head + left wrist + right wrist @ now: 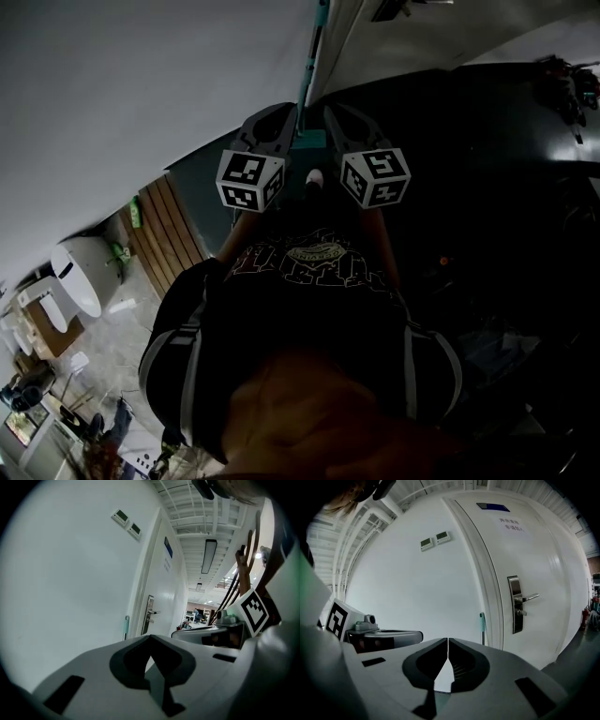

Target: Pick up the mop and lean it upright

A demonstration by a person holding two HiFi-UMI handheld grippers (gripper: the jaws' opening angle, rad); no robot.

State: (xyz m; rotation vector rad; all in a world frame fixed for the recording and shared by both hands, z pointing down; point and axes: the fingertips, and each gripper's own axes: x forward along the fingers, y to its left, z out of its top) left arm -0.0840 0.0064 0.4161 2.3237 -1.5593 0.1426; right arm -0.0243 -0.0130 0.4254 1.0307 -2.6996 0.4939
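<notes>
Mop (pixel 482 628) upright beside wall (pixel 417 588) (teal handle).

Two hand-held grippers (pixel 150 637) (pixel 448 639); one mop (pixel 482 623); one door (pixel 534 564); two wall panels (pixel 426 543).

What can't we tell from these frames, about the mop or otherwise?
- Mop head: unseen; both gripper views show only the mop handle top, the rest behind the left gripper and right gripper bodies.
- Head view: handle cut by the top edge; right side too dark.
- Door sign: print too small, right gripper view.
</notes>
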